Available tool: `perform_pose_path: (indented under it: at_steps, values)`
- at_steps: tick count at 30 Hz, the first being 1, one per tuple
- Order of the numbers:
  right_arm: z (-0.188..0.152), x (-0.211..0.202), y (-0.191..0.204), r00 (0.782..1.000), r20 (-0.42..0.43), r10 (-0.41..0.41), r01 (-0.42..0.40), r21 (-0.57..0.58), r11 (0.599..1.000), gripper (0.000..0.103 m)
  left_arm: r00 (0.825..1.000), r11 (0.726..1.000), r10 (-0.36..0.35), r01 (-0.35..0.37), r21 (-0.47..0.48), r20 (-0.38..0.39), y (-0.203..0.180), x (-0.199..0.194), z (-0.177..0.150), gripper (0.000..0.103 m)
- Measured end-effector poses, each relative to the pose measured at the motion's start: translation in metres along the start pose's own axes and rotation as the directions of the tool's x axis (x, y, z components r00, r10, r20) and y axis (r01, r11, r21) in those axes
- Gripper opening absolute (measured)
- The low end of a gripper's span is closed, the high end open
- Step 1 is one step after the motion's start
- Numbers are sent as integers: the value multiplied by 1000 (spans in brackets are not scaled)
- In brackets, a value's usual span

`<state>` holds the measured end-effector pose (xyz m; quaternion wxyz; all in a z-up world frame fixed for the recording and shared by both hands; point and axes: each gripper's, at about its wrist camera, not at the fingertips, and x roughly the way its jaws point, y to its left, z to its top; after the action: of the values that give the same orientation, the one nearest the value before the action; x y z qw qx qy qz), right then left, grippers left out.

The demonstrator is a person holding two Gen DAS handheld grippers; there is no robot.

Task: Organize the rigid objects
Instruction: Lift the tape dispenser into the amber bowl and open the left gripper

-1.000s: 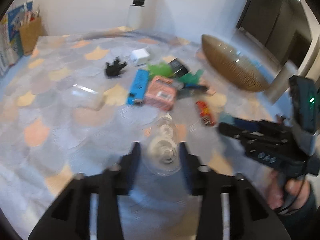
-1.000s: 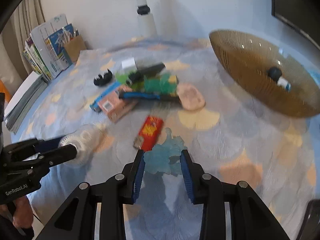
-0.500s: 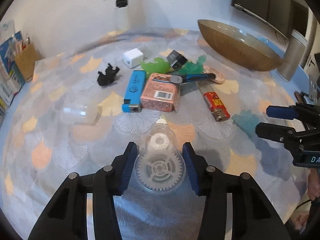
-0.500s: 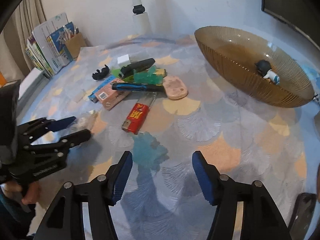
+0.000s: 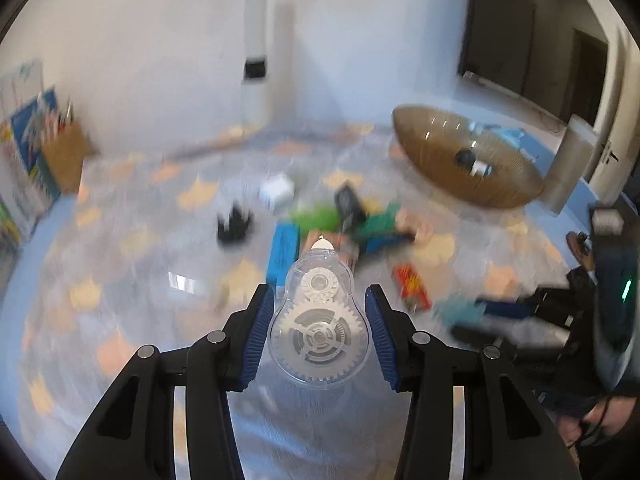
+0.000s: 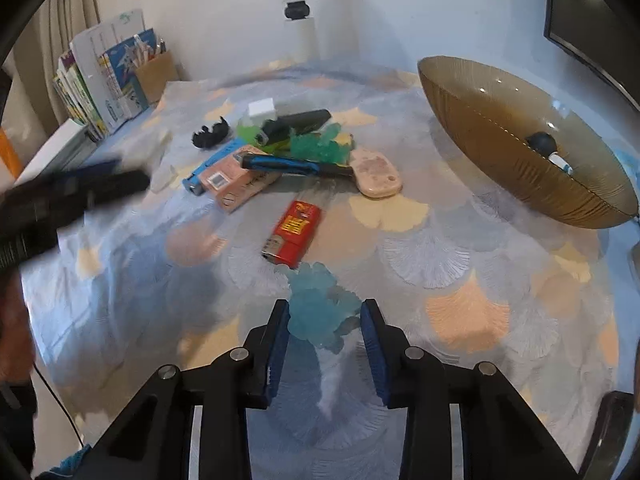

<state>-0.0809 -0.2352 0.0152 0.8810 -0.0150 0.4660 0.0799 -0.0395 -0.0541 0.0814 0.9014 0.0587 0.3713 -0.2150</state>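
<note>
Left wrist view: my left gripper (image 5: 318, 330) has its jaws clenched on a clear correction tape dispenser (image 5: 319, 320), both blue pads pressing its sides. The dispenser is lifted off the table (image 5: 132, 288), nose pointing away from me, gears visible through the shell. The background is blurred. Beyond the dispenser lies the cluster of loose items near the table's middle: a blue lighter (image 5: 283, 252), a black claw clip (image 5: 234, 226), a white cube (image 5: 277, 193) and a red lighter (image 5: 411, 285). The brown ribbed bowl (image 5: 460, 176) stands toward the far right corner, with a small dark item in it. My right gripper (image 5: 480, 314) shows at the right edge, at a pale blue translucent piece (image 5: 460, 312).

Right wrist view: my right gripper (image 6: 325, 334) is closing its jaws, and the pale blue translucent piece (image 6: 318, 304) sits between the pads on the table near its near edge. Whether the pads already press it I cannot tell. The red lighter (image 6: 295, 229) lies just beyond it, touching or nearly so. Farther on, the pink box (image 6: 236, 182), a blue-handled cutter (image 6: 288, 164), a pink oval case (image 6: 376, 172) and green translucent pieces (image 6: 316, 146) are heaped together. The bowl (image 6: 500, 148) stands at the far right. My left gripper (image 6: 76, 188) appears blurred at the left edge.
</note>
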Motion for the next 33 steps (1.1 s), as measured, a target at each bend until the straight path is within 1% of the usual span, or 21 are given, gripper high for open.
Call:
perform_pose_path:
  at_steps: [1,2,4,6,7,10,14,16,18,19,22,24,26,28,30,31,33]
  values:
    - [1,-2,1,1000,5,-7,7,-5,1000,33,1000,1000,-11,11,-1,14,1,-5,10,44]
    - [4,-6,1,1000,11,-11,11,-8,1000,26,999,1000,-26,26,-7,30,3,-12,22,44]
    - [12,-20,-4,998,53,-18,17,9,1000,26,995,998,-52,55,-28,83,6,-29,43,44]
    - [21,-40,-15,994,109,-17,13,42,999,26,987,995,-80,88,-47,139,6,-45,62,45]
    - [25,-53,-24,989,146,-35,26,62,998,26,982,993,-93,104,-57,164,4,-52,68,45]
    - [37,-87,-48,969,231,-84,59,116,992,26,969,985,-139,156,-69,206,-6,-62,79,44]
    - [46,-113,-81,950,279,-137,91,168,981,26,962,987,-142,156,-43,232,-33,-56,87,44]
    - [48,-120,-98,943,283,-176,124,193,973,26,963,986,-147,160,-39,227,-46,-45,90,45]
    - [52,-125,-114,938,279,-206,150,212,966,26,975,994,-103,110,-25,194,-62,-29,97,45]
    - [55,-130,-125,936,280,-215,155,224,962,26,978,995,-97,102,-16,187,-68,-23,100,45]
    - [65,-141,-150,929,305,-211,134,255,958,26,973,989,-145,150,-14,177,-85,-2,106,45]
    - [70,-141,-162,928,305,-215,129,276,952,26,971,984,-171,177,-24,170,-97,14,109,45]
    - [76,-127,-172,937,280,-209,122,297,947,26,969,978,-197,205,-43,148,-105,32,112,45]
    - [78,-114,-179,949,243,-201,122,306,944,26,968,969,-227,235,-71,106,-113,53,114,45]
    - [81,-102,-184,959,205,-194,126,307,944,26,968,965,-241,247,-92,74,-120,71,114,45]
    - [83,-99,-187,963,191,-191,126,308,943,26,967,964,-245,250,-94,67,-123,77,113,45]
    - [83,-98,-189,961,196,-194,127,308,943,26,966,962,-251,256,-97,62,-128,85,115,45]
